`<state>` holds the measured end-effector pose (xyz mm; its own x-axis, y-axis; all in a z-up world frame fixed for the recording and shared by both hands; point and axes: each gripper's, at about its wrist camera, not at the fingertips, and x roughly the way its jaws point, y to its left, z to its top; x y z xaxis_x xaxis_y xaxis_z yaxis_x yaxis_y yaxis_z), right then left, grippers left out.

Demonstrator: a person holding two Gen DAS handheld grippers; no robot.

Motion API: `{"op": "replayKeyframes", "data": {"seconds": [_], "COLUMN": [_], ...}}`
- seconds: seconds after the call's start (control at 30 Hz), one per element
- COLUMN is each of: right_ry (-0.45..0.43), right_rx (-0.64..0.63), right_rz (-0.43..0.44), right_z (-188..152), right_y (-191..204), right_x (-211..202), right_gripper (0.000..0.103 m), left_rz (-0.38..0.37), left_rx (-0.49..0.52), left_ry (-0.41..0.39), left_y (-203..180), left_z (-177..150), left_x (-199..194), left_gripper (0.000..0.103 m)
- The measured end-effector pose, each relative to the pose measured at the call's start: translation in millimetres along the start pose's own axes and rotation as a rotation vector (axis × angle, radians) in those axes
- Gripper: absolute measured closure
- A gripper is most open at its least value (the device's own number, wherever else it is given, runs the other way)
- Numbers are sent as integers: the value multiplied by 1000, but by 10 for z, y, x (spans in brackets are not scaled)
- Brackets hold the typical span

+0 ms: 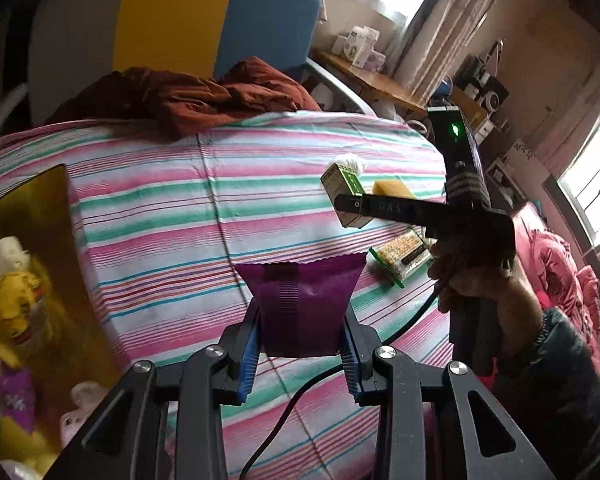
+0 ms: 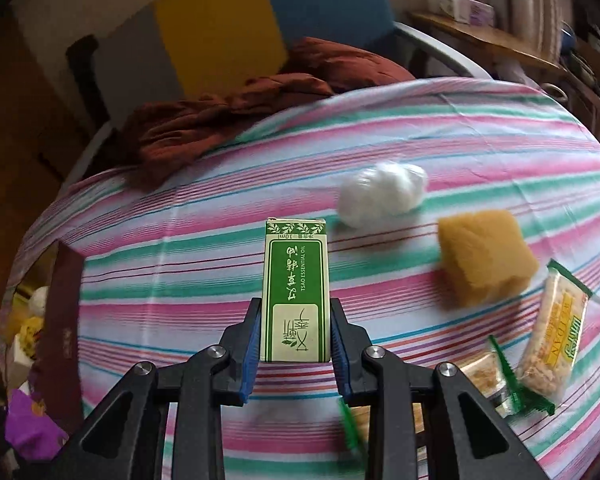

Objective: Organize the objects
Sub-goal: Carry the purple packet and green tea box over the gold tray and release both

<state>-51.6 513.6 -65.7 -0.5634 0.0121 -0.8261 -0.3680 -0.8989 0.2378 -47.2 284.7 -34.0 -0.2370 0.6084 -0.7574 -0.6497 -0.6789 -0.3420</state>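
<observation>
Left gripper [image 1: 300,354] clamping purple packet [image 1: 302,304], right gripper [image 2: 294,350] clamping green box [image 2: 295,292]

Daylit room, heavy fisheye bend in both views.
I see glare from the windows [image 1: 588,196] far right (blown white), dim brown corners on the left, and motion blur on the snack packets [image 2: 548,332] near right.
</observation>
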Motion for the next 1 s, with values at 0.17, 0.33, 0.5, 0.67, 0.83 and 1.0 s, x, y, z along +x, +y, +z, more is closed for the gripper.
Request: {"op": "replayKeyframes", "data": {"seconds": [0.17,0.33,0.5,0.67,0.83,1.0], "right_ry": [-19,-34,-54,-48,-12,41], "right_rx": [-52,-99,-200,-327,-457,-536], "right_rz": [82,178,290,395,429,378], "right_z": [-33,-100,-198,-374,-546,-704], "right_y": [240,564,1122,1758,2274,2589], "right_x": [-115,-291,-482,-604,-556,-367], "right_gripper": [73,73,73,73,72,64], "left_rz": [20,86,163,220,232,213], "left_rx": [-35,-93,-184,-268,-321,-358], "left_ry": [-64,-113,-141,-153,-140,-147], "left_y": [203,554,989,1333,1521,1590], "left_z": [-57,-163,-355,-591,-817,-891], "left_x": [-396,-747,-1011,-1171,-1204,-1220], "left_gripper": [67,67,67,67,65,41]}}
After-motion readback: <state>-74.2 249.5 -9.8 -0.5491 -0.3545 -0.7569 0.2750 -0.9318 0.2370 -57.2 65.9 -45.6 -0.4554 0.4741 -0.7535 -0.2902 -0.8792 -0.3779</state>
